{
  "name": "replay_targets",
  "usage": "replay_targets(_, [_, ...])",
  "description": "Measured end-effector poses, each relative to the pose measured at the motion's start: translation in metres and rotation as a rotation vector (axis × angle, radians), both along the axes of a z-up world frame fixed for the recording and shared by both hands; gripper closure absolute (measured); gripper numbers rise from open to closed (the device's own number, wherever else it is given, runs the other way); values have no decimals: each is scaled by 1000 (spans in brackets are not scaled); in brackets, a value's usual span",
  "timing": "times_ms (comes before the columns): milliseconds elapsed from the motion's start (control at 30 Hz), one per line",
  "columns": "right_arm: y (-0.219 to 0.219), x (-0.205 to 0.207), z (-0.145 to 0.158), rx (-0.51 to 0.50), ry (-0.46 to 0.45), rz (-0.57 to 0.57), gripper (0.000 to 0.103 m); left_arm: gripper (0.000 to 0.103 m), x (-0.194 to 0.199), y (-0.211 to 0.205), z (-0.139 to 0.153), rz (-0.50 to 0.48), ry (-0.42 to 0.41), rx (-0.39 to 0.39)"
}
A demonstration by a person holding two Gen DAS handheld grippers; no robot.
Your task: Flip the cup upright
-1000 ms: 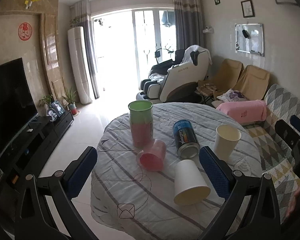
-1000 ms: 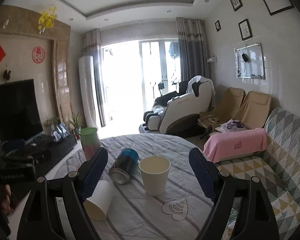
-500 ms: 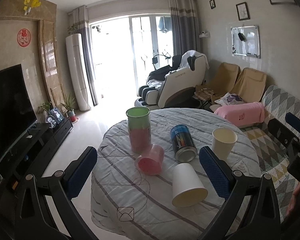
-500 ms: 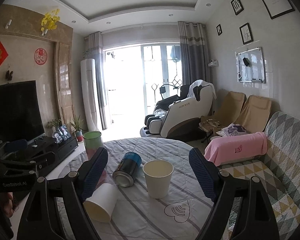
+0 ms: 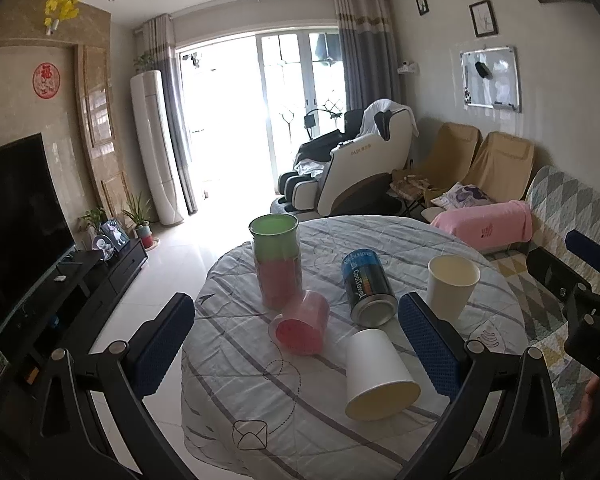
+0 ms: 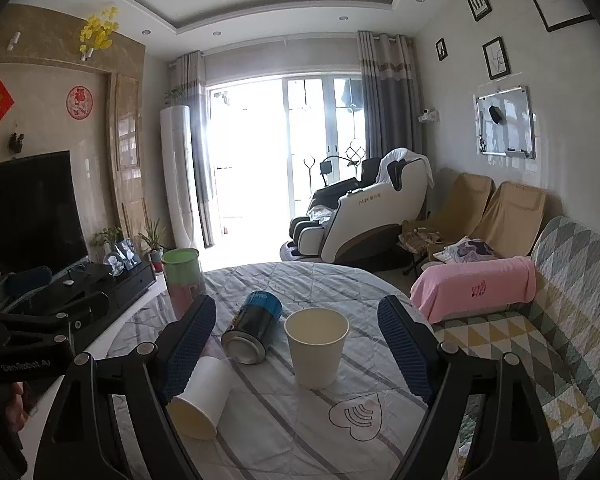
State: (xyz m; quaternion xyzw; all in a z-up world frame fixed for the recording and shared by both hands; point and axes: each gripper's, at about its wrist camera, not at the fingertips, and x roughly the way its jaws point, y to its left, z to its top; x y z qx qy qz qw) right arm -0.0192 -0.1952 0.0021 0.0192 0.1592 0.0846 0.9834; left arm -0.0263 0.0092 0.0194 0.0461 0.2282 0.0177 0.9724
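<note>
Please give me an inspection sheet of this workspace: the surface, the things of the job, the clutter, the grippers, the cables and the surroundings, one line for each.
Surface: round table under a striped grey cloth.
Job's things: tipped white paper cup lying on its side, mouth toward the camera; pink cup also on its side; second white paper cup upright.
Clutter: blue can lying on its side; upright stack of green and pink cups.
Grippers: left gripper open, holding nothing; right gripper open, holding nothing.
Cables: nothing seen.
Surroundings: massage chair, sofa with pink towel, TV, bright balcony door behind.
</note>
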Motion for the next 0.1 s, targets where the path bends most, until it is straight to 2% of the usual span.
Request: replay_targets(100, [0, 4, -2, -3, 13, -1, 19, 0, 3, 0, -3, 0, 8, -5])
